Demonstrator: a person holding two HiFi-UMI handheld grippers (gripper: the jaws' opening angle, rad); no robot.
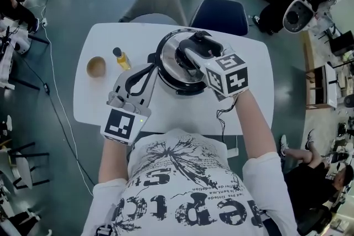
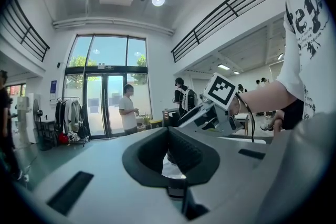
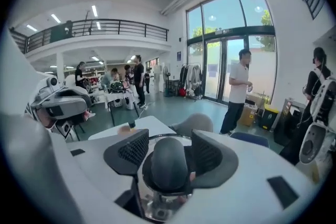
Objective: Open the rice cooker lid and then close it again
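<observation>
The white table (image 1: 91, 102) stood in a big hall with glass doors. Nearest to the person, the left gripper (image 1: 149, 59) had its jaws together on nothing, with its tips just beside the left side of the rice cooker (image 1: 160, 59). A little further, the right gripper (image 3: 167, 148) was clamped on the black knob (image 3: 167, 165) in the middle of the steel lid (image 1: 176, 77). The lid looked stiff, smooth and probably not heavy. The knob seemed the only good place to hold, because polished steel would likely slip. The knob sat directly between the pads, and the lid was just below them.
</observation>
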